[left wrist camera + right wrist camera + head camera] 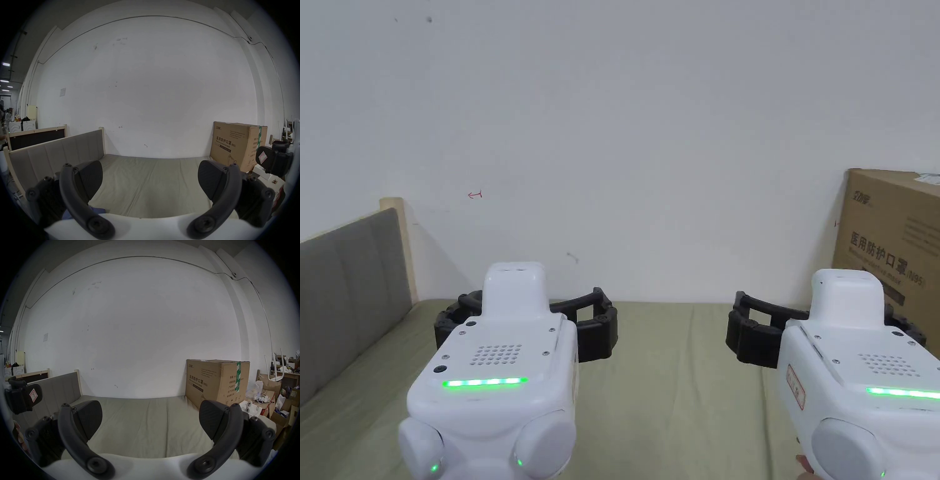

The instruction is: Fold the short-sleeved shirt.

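A plain white wall (650,125) with a few small scuffs stands behind a bed whose mattress (675,387) is covered in an olive-green sheet. At the left end rises a grey padded headboard (350,294) in a pale wooden frame. A large cardboard box (215,382) sits at the right end against the wall. Beyond it lie piled cartons and clutter (276,395). A thin cable (146,17) runs high along the wall, and ceiling lights (5,65) glow far left.

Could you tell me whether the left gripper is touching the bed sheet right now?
Apart: in the left gripper view, the left gripper hangs open above the bed sheet, nothing between its jaws.
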The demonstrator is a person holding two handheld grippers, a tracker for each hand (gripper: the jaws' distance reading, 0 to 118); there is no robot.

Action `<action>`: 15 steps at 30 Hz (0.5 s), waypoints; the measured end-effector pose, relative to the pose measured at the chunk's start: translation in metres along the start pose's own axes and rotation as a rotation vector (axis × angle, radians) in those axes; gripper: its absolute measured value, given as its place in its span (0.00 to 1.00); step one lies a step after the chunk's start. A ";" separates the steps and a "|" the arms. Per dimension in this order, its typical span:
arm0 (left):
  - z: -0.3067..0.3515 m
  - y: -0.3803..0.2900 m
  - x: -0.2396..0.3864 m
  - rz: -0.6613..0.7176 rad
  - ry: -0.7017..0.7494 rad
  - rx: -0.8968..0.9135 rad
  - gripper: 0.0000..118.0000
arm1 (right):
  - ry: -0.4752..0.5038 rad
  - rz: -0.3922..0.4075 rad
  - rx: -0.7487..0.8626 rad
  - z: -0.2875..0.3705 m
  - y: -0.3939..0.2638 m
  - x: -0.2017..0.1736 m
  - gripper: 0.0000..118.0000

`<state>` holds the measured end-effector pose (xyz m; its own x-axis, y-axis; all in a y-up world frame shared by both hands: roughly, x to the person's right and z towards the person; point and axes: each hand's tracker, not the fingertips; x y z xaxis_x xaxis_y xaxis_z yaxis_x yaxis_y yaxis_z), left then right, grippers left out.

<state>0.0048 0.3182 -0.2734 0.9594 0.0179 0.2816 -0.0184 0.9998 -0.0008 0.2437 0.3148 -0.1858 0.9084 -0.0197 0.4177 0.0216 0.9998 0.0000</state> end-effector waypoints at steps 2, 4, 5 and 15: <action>0.000 0.000 0.000 -0.002 0.004 0.001 0.99 | 0.000 0.006 -0.002 0.000 -0.001 -0.001 0.99; 0.001 0.000 0.001 -0.008 0.008 0.005 0.99 | -0.001 0.011 -0.004 0.000 -0.002 -0.001 0.99; 0.001 -0.001 0.001 -0.011 0.008 0.005 0.99 | 0.000 0.012 -0.005 0.000 -0.002 -0.001 0.99; 0.002 -0.002 0.005 -0.028 -0.001 0.011 0.99 | 0.004 0.013 -0.018 0.000 -0.005 -0.001 0.99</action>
<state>0.0091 0.3160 -0.2704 0.9593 -0.0106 0.2824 0.0059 0.9998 0.0175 0.2425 0.3097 -0.1864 0.9102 -0.0067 0.4141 0.0174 0.9996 -0.0219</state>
